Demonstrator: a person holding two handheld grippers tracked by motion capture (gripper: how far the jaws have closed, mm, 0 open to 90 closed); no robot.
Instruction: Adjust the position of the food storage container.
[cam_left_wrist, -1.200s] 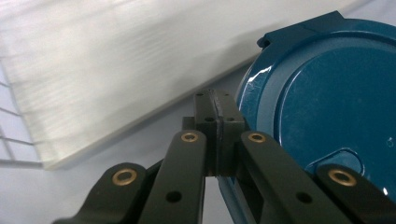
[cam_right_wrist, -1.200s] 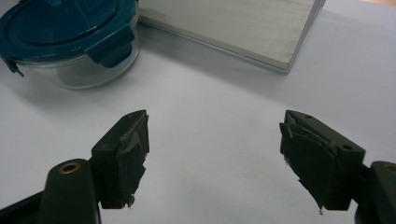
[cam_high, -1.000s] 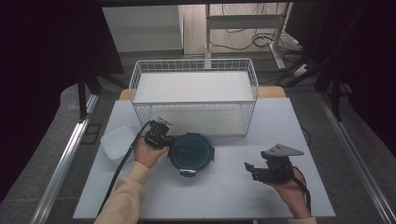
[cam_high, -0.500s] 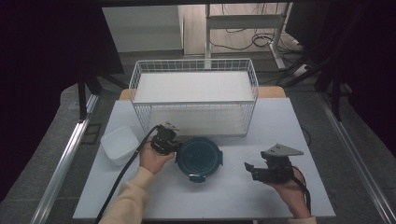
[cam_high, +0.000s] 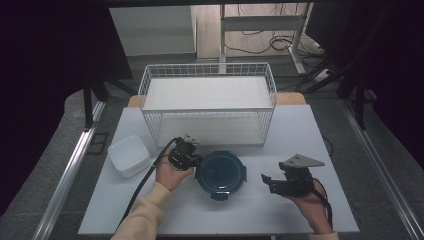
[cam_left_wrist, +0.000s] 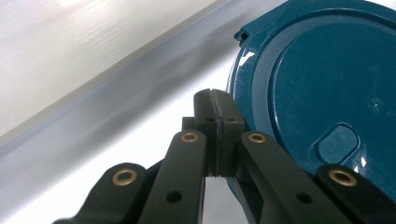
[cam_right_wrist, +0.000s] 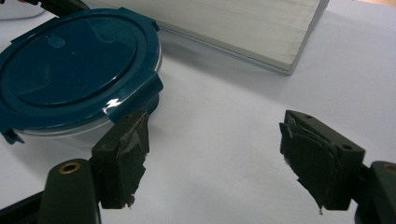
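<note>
On the white tabletop (cam_high: 300, 125), near its middle, a round container with a dark teal lid (cam_high: 220, 173) was seen, just in front of a white wire basket (cam_high: 208, 107). The left gripper (cam_high: 184, 154) was held at the lid's left edge; in the left gripper view its jaws were pressed together with nothing between them, their tips right beside the lid's rim (cam_left_wrist: 243, 70), though contact could not be judged. The right gripper (cam_high: 270, 181) was held to the right of the container, clear of it, its jaws spread wide apart with bare tabletop between them. Worn padding was visible on the right jaws. A white square tub (cam_high: 128, 155) was set at the tabletop's left side, apart from the container.
</note>
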